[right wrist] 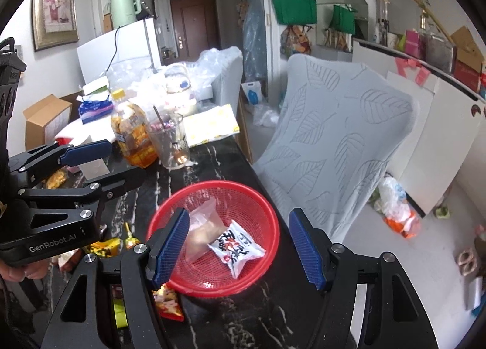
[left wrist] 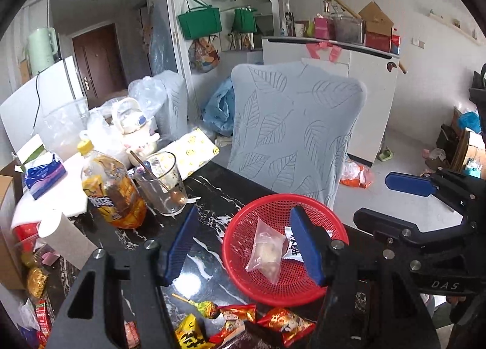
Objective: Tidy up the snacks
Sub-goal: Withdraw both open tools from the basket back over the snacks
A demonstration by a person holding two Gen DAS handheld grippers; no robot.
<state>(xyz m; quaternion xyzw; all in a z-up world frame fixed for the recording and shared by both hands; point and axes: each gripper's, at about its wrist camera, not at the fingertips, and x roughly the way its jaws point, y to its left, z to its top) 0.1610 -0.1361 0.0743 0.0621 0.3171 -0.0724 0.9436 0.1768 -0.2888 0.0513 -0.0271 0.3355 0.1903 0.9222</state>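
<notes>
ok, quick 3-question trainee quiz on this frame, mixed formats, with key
1. Multiple choice: how many packets lie in the red basket? A) none B) two C) five
2. True or false: the left gripper is shut on a snack.
3. Short answer: what stands in the glass beside the bottle?

Key
1. B: a clear packet and a white packet.
2. False: its jaws are open with nothing between them; the right gripper is open and empty too.
3. A spoon, leaning against the rim.
</notes>
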